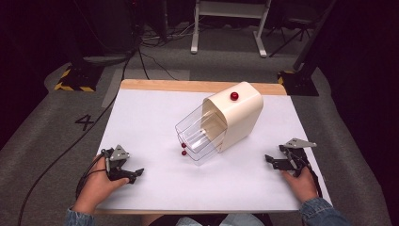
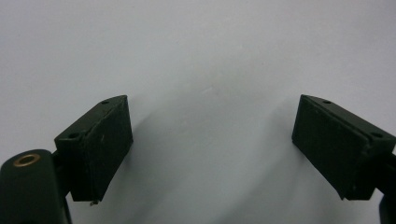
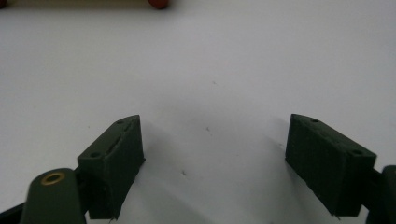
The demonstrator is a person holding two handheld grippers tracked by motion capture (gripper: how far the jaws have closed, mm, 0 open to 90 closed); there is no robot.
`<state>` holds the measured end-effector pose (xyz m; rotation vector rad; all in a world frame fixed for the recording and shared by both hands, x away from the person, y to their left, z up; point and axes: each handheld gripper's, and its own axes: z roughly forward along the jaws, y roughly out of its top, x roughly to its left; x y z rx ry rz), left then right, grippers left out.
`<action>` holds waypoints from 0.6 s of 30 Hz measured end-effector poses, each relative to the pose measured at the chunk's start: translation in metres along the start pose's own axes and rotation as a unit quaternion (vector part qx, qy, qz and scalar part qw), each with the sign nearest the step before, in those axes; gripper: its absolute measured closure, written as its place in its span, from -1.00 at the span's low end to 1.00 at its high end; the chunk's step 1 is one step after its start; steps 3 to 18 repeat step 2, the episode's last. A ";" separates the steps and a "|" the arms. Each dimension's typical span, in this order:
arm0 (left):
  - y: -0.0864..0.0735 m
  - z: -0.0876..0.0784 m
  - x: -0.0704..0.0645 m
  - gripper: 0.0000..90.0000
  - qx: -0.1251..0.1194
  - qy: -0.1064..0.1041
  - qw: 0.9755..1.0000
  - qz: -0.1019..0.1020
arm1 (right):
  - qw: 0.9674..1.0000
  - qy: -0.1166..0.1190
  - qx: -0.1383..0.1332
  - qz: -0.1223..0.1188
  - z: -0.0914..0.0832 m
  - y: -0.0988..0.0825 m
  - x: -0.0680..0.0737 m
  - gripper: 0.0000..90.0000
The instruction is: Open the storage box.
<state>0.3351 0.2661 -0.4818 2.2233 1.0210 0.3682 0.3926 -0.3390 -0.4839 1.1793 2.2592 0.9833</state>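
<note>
Clear drawers (pulled partway out of cabinet) mid-table, liable to slide free if knocked; left gripper and right gripper near front corners, jaws spread, empty.

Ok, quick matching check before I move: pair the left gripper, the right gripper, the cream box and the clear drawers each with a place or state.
Things:
1. left gripper
2. right gripper
3. cream box
4. clear drawers

Place or state:
A. pulled out of the box front, red knobs at the near end
B. middle of the white table, red knob on top
C. open, near left edge
D. open, near right edge

Pairs: 1-C, 2-D, 3-B, 4-A
</note>
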 end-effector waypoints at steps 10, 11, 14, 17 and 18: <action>0.000 0.000 0.001 -0.72 0.001 -0.003 1.000 -0.001 | 1.000 0.000 0.000 0.000 0.000 0.000 0.000 -0.57; 0.000 0.000 0.001 -0.72 0.001 -0.003 1.000 -0.001 | 1.000 0.000 0.000 0.000 0.000 0.000 0.000 -0.57; 0.000 0.000 0.001 -0.72 0.001 -0.003 1.000 -0.001 | 1.000 0.000 0.000 0.000 0.000 0.000 0.000 -0.57; 0.000 0.000 0.001 -0.72 0.001 -0.003 1.000 -0.001 | 1.000 0.000 0.000 0.000 0.000 0.000 0.000 -0.57; 0.000 0.000 0.001 -0.72 0.001 -0.003 1.000 -0.001 | 1.000 0.000 0.000 0.000 0.000 0.000 0.000 -0.57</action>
